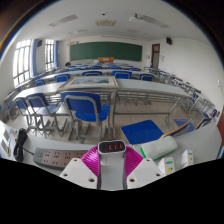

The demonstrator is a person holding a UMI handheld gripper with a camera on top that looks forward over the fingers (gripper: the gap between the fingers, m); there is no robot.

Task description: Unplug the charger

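A white charger with a dark end face and red ports stands between my two fingers. My gripper is shut on it, with the magenta pads pressing on both of its sides. A white power strip lies on the desk to the left of the fingers, apart from the charger. The charger's plug end is hidden behind its body.
A blue folder lies on the desk just beyond the fingers. A white and green box sits to the right. Rows of desks with blue chairs fill the classroom up to a green chalkboard.
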